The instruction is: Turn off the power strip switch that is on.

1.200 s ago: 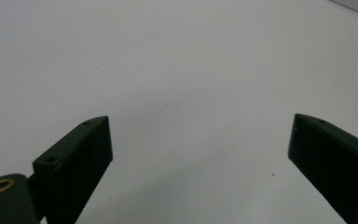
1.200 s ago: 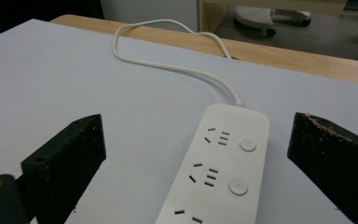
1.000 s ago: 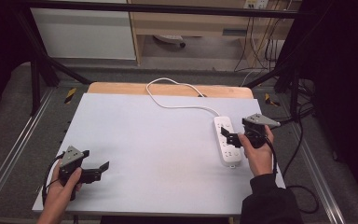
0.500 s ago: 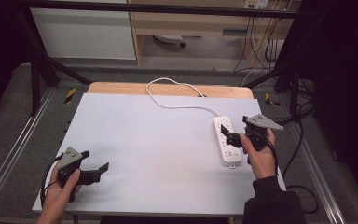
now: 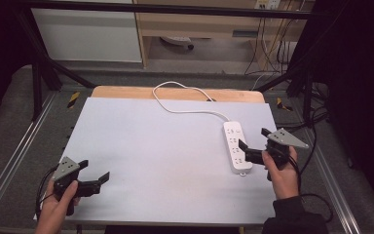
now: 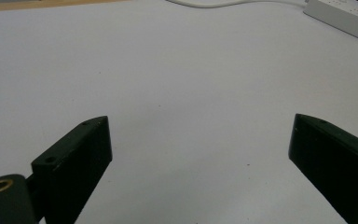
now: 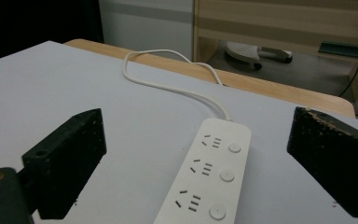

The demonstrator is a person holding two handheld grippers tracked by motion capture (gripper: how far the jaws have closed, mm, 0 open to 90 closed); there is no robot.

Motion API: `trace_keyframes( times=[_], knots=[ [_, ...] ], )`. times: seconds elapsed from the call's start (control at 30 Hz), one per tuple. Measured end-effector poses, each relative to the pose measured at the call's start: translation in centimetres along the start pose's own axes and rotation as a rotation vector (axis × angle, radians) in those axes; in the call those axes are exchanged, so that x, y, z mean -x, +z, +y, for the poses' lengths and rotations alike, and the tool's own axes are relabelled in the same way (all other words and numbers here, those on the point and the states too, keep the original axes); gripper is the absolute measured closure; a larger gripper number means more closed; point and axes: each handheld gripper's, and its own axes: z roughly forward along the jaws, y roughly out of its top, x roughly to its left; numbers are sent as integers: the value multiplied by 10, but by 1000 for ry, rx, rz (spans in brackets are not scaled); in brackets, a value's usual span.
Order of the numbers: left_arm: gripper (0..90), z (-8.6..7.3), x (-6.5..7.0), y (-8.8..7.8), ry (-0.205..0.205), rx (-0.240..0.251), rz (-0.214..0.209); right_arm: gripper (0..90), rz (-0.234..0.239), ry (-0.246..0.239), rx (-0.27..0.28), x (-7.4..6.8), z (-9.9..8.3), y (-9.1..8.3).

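A white power strip (image 5: 235, 145) with three sockets and round buttons lies at the right of the white table; its white cable (image 5: 175, 100) loops off toward the far edge. My right gripper (image 5: 246, 152) is open, its jaws pointing at the strip's right side near its front end. In the right gripper view the strip (image 7: 209, 182) lies between and beyond the wide-spread jaws of the right gripper (image 7: 196, 140). My left gripper (image 5: 95, 171) is open over bare table at the near left corner. From the left gripper (image 6: 198, 140), the strip (image 6: 345, 16) shows far off.
The white table top (image 5: 165, 156) has a wooden strip (image 5: 126, 92) along its far edge. Metal frame rails (image 5: 9, 161) run along both sides. A shelf unit and cables (image 5: 272, 29) stand on the floor beyond the table.
The right gripper has drifted slightly to the right beside the power strip. The left gripper has hardly moved. Both stay open.
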Motion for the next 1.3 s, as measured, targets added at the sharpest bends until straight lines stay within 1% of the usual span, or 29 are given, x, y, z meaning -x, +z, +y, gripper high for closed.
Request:
trace_keyframes(
  times=[0.1,0.13,0.27,0.33,0.47,0.6,0.67,0.73,0.77,0.83,0.9,1.07,1.3],
  knots=[
    [60,0,0,-1,2,-3,1,25,2,5,-1,-1,-4,-8],
    [60,0,0,-1,1,0,2,25,0,1,-2,-1,-6,-10],
    [59,0,-1,-1,-6,2,2,22,-5,15,-14,0,-13,-20],
    [60,0,-2,-1,-7,5,4,20,2,20,-17,0,-18,-24],
    [60,0,-3,-1,-9,11,2,21,18,9,-22,1,-28,-34],
    [60,0,-4,-1,-10,10,3,26,34,12,-30,1,-40,-42],
    [60,0,-5,-1,-21,11,3,35,33,8,-28,1,-45,-46],
    [59,0,-7,-1,-29,10,10,38,42,23,-21,2,-51,-50],
    [60,0,-7,-1,-29,10,11,39,48,31,-15,2,-55,-51],
    [60,-1,-8,-2,-36,11,11,37,57,20,-37,0,-62,-51],
    [60,0,-8,-3,-35,17,10,36,57,14,-53,-1,-67,-51],
    [60,0,-8,-2,-41,15,9,36,67,17,-89,-2,-82,-50],
    [60,0,-8,-2,-38,16,9,34,68,16,-121,-1,-91,-46]
  ],
)
